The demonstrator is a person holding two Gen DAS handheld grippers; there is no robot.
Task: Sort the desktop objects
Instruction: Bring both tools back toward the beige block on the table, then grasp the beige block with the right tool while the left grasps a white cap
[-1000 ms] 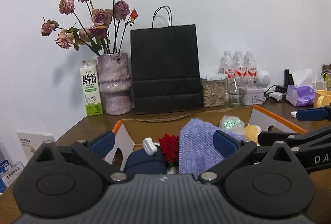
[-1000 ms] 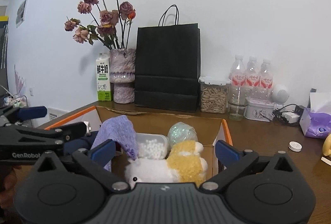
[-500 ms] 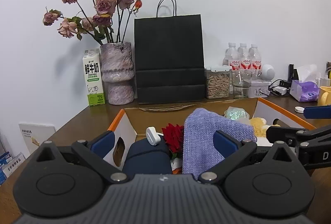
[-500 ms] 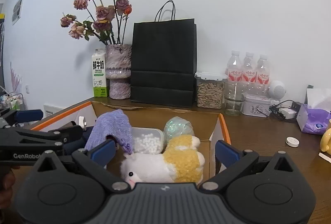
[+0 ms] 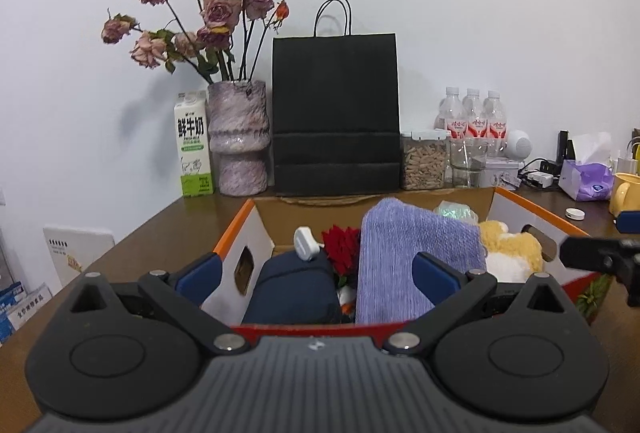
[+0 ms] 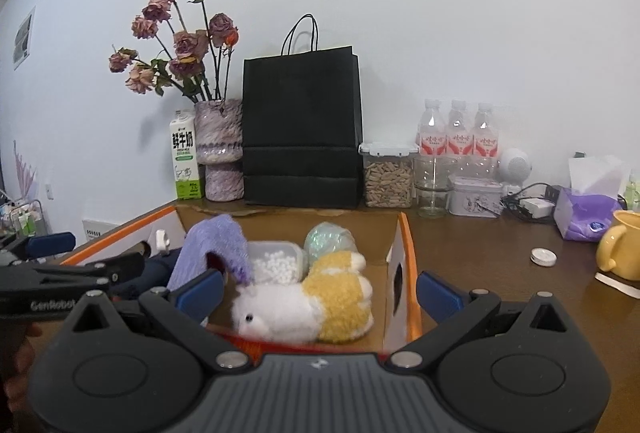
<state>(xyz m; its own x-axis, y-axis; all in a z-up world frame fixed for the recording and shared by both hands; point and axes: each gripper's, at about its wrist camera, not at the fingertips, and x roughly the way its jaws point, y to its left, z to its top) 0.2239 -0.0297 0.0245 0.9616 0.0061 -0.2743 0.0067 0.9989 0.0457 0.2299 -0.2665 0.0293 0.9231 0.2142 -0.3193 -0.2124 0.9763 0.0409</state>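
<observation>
While both tools hang at the near edge of the orange-rimmed cardboard box (image 5: 236, 229), the left gripper (image 5: 316, 275) has its blue-padded fingers spread wide and empty; just ahead between them stand a dark navy pouch (image 5: 292, 285) and a folded lilac knitted cloth (image 5: 412, 253). Spread just as wide and holding nothing, the right gripper (image 6: 318, 291) frames a white-and-yellow plush toy (image 6: 308, 303) lying in the box, with a clear tub of white beads (image 6: 276, 265) behind it.
</observation>
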